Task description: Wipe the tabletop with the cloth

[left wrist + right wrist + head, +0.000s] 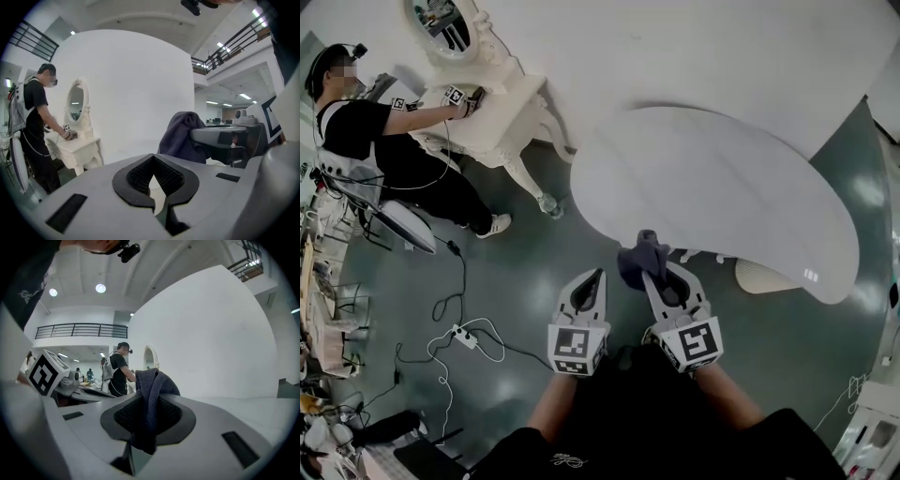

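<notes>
You have two grey grippers, the left gripper (598, 275) and the right gripper (652, 276), one dark blue cloth (639, 258), one white oval counter (722, 187), one white mirrored dressing table (502, 108) and one other person (384, 141).

Holding the cloth (639, 253) between the right gripper (652, 275) jaws at the tabletop's (722, 178) near edge, with the left gripper (598, 275) just beside it on the left and the dressing table (492, 111) well apart, behind and leftward.

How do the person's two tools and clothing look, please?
The left tool and right tool are light grey wedges with black ribbed pads. Each carries a white cube with black square markers. The person wears a black top.
</notes>
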